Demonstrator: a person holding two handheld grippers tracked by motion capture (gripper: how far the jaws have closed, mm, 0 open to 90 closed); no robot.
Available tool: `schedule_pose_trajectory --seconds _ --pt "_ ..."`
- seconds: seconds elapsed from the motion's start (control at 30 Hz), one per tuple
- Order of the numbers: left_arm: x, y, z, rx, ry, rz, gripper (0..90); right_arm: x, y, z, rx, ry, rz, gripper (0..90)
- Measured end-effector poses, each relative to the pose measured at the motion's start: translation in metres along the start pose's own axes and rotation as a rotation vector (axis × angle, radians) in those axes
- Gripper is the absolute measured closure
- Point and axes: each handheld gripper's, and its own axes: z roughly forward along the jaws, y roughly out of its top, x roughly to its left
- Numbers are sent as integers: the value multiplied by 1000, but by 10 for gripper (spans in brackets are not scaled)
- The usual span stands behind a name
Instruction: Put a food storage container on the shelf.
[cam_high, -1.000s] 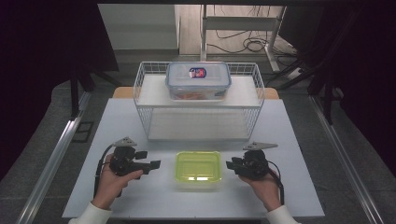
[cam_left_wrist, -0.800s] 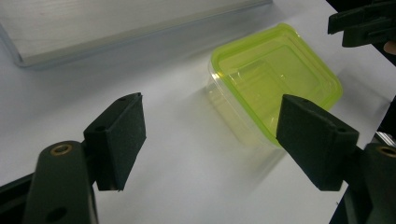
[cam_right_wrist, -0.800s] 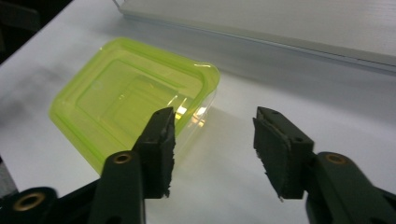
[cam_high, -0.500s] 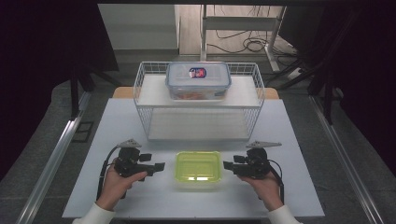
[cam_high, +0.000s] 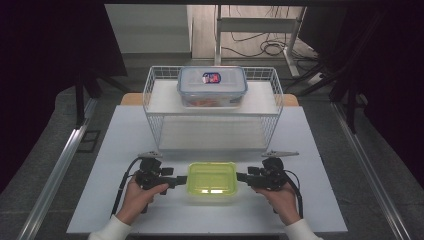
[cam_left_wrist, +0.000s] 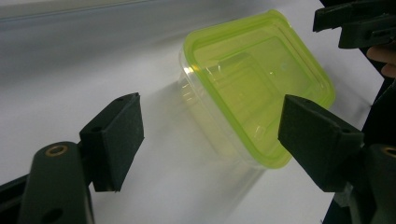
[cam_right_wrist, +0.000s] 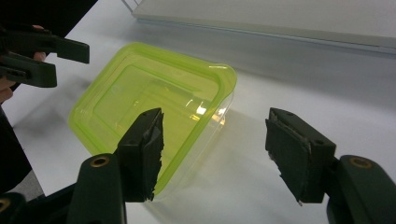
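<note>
A clear tub with a lime-green lid (cam_high: 211, 179) sits on the white table near its front edge. My left gripper (cam_high: 176, 181) points at the tub's left side and my right gripper (cam_high: 243, 177) at its right side, both tips close to it. In the left gripper view the tub (cam_left_wrist: 254, 84) lies just ahead, and the left gripper (cam_left_wrist: 217, 135) is open, holding nothing. The right gripper view has the tub (cam_right_wrist: 149, 102) ahead and to the left. The right gripper (cam_right_wrist: 222, 149) is open, its left pad (cam_right_wrist: 145, 147) in front of the tub's near corner.
A white wire basket (cam_high: 150, 95) stands behind the tub at mid-table. On its top rests a clear lidded box (cam_high: 212, 86) with a red and blue label. The table (cam_high: 125, 140) has bare surface left and right of the basket. Cables trail by both hands.
Both grippers have moved inward from the table's sides toward the green-lidded tub and now flank it closely. The tub and basket have not moved.
</note>
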Motion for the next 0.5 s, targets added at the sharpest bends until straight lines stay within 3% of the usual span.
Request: schedule_pose_trajectory --seconds 0.07,0.43,0.5 --pt "1 2 6 1 -31 -24 258 0 0 3 1 5 5 382" --pt "4 2 21 38 -80 -80 336 0 -4 15 39 21 18 412" --pt "5 2 24 50 -106 -91 394 0 -4 18 49 25 20 427"
